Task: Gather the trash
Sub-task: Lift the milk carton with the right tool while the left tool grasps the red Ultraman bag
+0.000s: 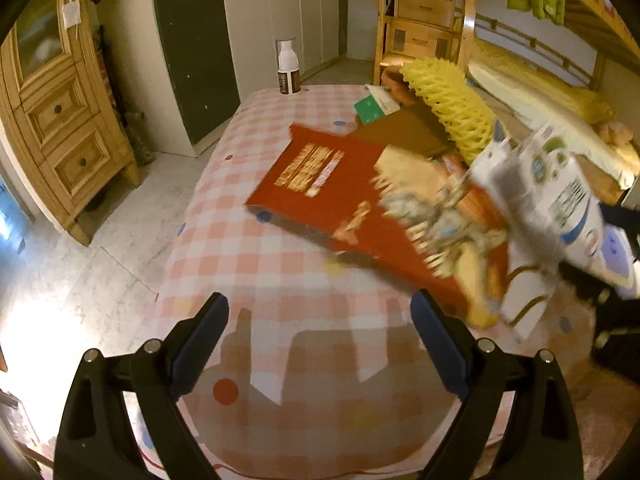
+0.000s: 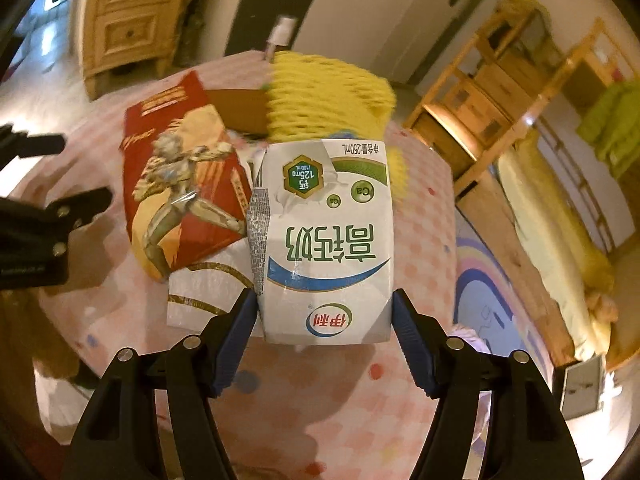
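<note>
My right gripper (image 2: 324, 312) is shut on a white milk carton (image 2: 324, 240) and holds it upside down above the table; the carton also shows blurred in the left wrist view (image 1: 556, 196). My left gripper (image 1: 320, 320) is open and empty over the near end of the pink checked tablecloth (image 1: 280, 264). A red printed paper bag (image 1: 332, 188) lies flat mid-table, also in the right wrist view (image 2: 180, 184). A yellow foam net (image 1: 448, 100) (image 2: 320, 92) sits behind it. A white wrapper with gold lines (image 2: 208, 288) lies under the carton.
A white and brown bottle (image 1: 289, 68) stands at the table's far edge. A green and white box (image 1: 374, 106) and brown cardboard (image 1: 404, 132) lie by the net. A wooden cabinet (image 1: 60, 120) stands left, a wooden bunk bed (image 1: 520, 52) right.
</note>
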### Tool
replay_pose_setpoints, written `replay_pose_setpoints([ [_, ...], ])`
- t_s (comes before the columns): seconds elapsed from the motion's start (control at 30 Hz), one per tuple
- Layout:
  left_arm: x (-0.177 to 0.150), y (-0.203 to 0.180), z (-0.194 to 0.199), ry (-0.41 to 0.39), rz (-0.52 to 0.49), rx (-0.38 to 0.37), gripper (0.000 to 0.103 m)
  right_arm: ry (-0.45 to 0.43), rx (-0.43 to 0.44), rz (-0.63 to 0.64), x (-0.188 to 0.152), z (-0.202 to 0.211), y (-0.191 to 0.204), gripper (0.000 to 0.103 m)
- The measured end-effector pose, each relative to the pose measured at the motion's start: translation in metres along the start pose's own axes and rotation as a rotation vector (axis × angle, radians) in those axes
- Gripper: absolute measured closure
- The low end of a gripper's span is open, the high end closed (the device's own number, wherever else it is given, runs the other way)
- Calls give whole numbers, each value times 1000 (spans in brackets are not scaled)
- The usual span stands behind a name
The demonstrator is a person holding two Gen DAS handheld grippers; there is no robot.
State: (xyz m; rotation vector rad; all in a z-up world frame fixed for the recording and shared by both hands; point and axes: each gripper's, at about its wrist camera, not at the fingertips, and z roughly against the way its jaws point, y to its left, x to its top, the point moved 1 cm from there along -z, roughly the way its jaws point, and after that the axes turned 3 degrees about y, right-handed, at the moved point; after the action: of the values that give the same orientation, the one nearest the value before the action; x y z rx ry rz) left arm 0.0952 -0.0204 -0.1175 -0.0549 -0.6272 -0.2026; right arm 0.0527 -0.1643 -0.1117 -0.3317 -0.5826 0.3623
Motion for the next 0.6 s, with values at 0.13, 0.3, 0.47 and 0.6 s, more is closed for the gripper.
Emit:
replay_pose_setpoints([
  [0.13, -3, -3, 2, 9, 26, -77, 13, 0, 29, -36, 0, 0, -5, 35],
  [0.3, 2, -8, -6, 20, 72, -190, 30, -2, 73, -74, 0, -3, -13, 35],
  [0.47, 13, -10, -20, 40, 136, -289, 46, -9, 94, -88, 1, -4, -16, 35],
  [0.6, 18, -8, -24, 47, 196, -351, 46, -12, 117, -111, 0, -4, -20, 35],
])
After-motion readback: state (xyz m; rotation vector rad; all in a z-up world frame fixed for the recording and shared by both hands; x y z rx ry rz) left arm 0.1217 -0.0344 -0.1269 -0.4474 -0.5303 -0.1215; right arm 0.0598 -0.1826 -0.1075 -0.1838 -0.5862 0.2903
